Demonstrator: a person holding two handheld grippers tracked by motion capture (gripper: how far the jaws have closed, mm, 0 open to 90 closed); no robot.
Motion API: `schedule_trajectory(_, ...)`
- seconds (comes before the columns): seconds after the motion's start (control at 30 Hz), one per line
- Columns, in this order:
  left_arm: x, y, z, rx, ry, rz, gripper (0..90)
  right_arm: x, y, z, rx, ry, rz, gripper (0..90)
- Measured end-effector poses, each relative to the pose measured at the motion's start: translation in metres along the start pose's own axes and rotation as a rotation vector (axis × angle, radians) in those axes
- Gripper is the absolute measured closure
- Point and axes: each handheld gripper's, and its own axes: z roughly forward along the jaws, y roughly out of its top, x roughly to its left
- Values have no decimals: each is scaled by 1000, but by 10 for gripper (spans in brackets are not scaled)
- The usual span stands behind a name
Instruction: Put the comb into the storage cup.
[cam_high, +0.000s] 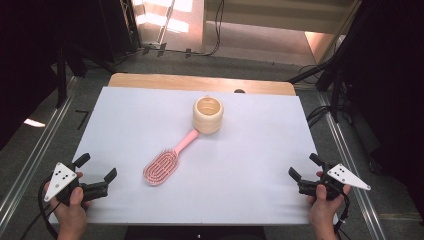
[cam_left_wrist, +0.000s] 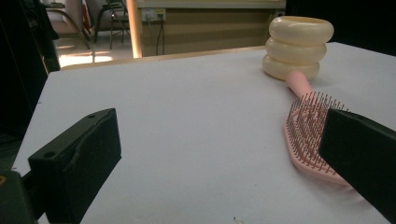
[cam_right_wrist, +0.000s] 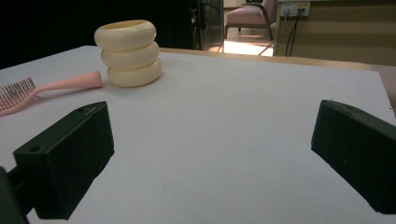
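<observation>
Two things are sitting on the bench (cam_high: 125, 120), which is carrying a white sheet with a strip of bare wood showing at its far edge: a cream cup (cam_high: 208, 114) built like three stacked rings, standing upright toward the far middle, and a pink hairbrush (cam_high: 166, 161) lying bristles up just in front of it. The brush handle is pointing up at the cup and its tip is touching or all but touching the cup's base; the head is angling down toward the near left. Nothing is standing between either gripper and these things, just open sheet. Dark stands and cables are flanking the bench on both sides, off the working surface. The left gripper (cam_high: 96, 168) is being held at the near left corner, fingers spread wide and gripping nothing. In the left gripper view the brush (cam_left_wrist: 308, 135) is lying just beyond the far-side finger (cam_left_wrist: 359, 158), which is covering part of the head; it is not between the fingers, and the cup (cam_left_wrist: 299, 46) is sitting farther back. The right gripper (cam_high: 304, 167) is being held at the near right corner, fingers also wide apart with nothing between them. In the right gripper view the cup (cam_right_wrist: 128, 52) and the brush handle (cam_right_wrist: 70, 82) are lying well apart from the fingers (cam_right_wrist: 70, 154), off past the left one, with bare sheet in the gap.
</observation>
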Motion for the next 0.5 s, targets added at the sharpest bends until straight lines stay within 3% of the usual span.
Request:
schedule_trajectory(0.23,-7,6,1,15,24,45,0,1,0,0,2,10,-9,0)
schedule_trajectory(0.5,-17,22,10,17,-16,38,5,3,0,1,5,11,-14,0)
